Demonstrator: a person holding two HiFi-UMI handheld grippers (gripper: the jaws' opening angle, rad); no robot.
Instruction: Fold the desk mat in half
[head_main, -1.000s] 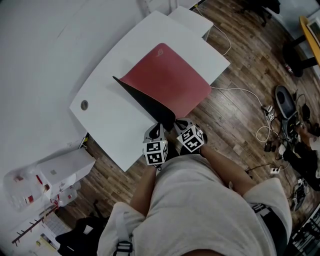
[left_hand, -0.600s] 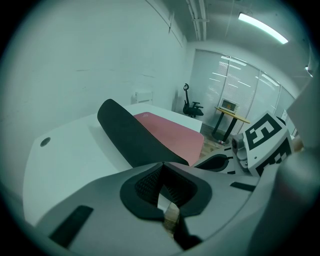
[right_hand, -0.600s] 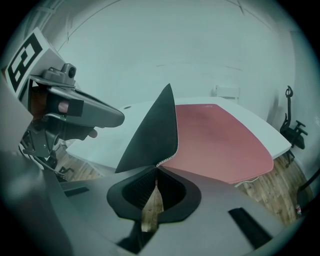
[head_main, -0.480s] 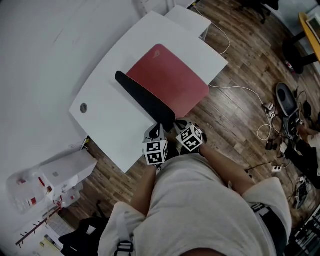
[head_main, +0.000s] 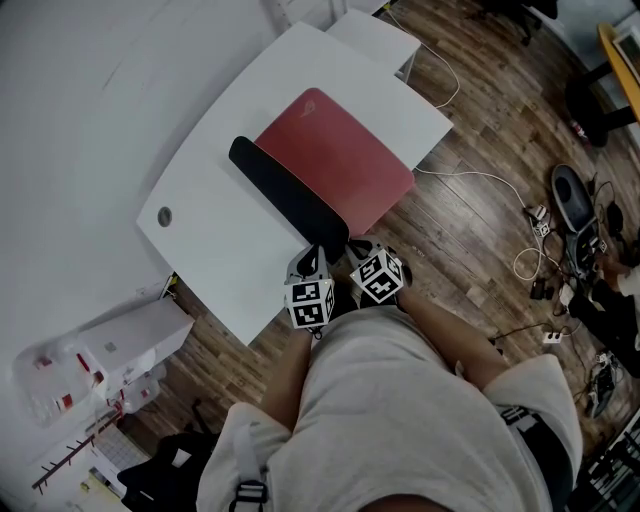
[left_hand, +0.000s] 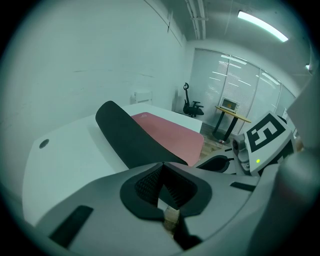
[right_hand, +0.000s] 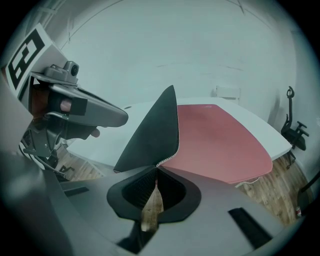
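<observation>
The desk mat, red on top (head_main: 340, 165) and black underneath (head_main: 285, 195), lies on the white table (head_main: 215, 255). Its left side is lifted and stands up as a long black flap. Both grippers sit close together at the table's near edge. My left gripper (head_main: 320, 258) is shut on the raised near corner; in the left gripper view the black flap (left_hand: 125, 137) runs straight out of the shut jaws (left_hand: 162, 166). My right gripper (head_main: 350, 250) is shut on the mat's near edge (right_hand: 167, 150) beside it, where red top (right_hand: 220, 142) and black underside meet.
A round cable hole (head_main: 164, 215) is in the table's left part. A smaller white table (head_main: 378, 38) adjoins the far end. White cables (head_main: 480, 182) trail over the wooden floor at right. White boxes (head_main: 130, 338) stand on the floor at left. An office chair (left_hand: 192, 106) stands far off.
The black flap has risen and spread along the mat's whole left side, its far corner now lifted off the table. Both grippers have barely shifted.
</observation>
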